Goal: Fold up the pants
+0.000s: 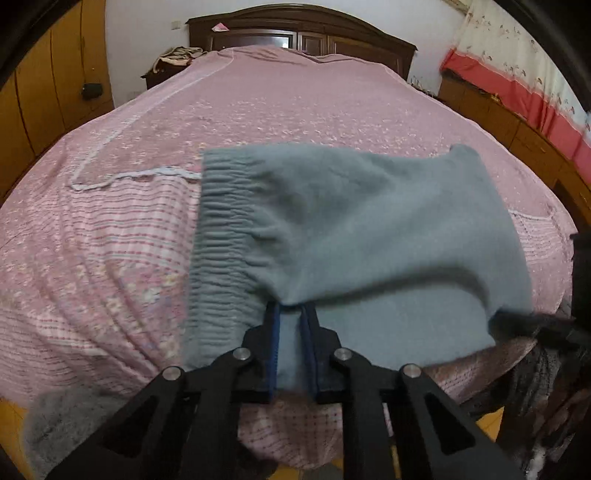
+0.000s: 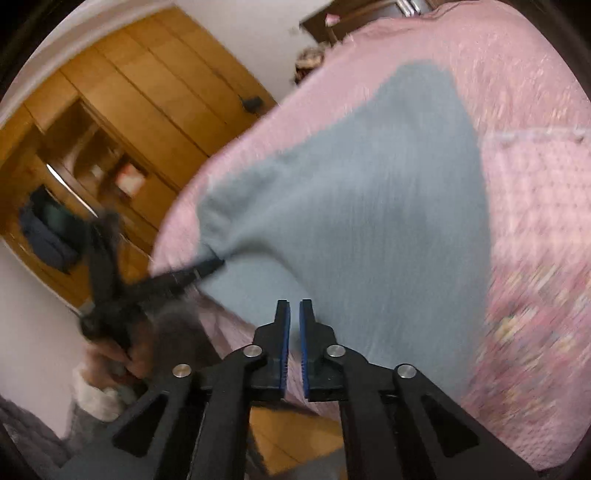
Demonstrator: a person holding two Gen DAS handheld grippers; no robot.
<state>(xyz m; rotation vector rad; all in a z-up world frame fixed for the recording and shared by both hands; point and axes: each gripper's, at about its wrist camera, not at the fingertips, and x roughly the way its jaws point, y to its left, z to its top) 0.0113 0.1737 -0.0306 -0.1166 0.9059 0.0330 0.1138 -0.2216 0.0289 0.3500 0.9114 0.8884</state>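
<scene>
Grey-blue pants (image 1: 354,218) lie on the pink bedspread (image 1: 258,110) near the bed's front edge, waistband with its ribbed elastic (image 1: 221,229) to the left. My left gripper (image 1: 291,308) is shut on the near edge of the top layer and holds it lifted over the layer below. In the right wrist view the pants (image 2: 369,206) spread ahead and the left gripper (image 2: 212,264) shows at the left, pinching the cloth. My right gripper (image 2: 294,304) has its pads nearly together with a thin gap, over the pants' near edge; no cloth shows between them. The view is blurred.
The bed has a dark wooden headboard (image 1: 303,33). Wooden wardrobes (image 2: 122,110) stand to the left of the bed. A low wooden cabinet with a red and white cloth (image 1: 517,85) runs along the right. Yellow floor (image 2: 295,439) lies below the bed's front edge.
</scene>
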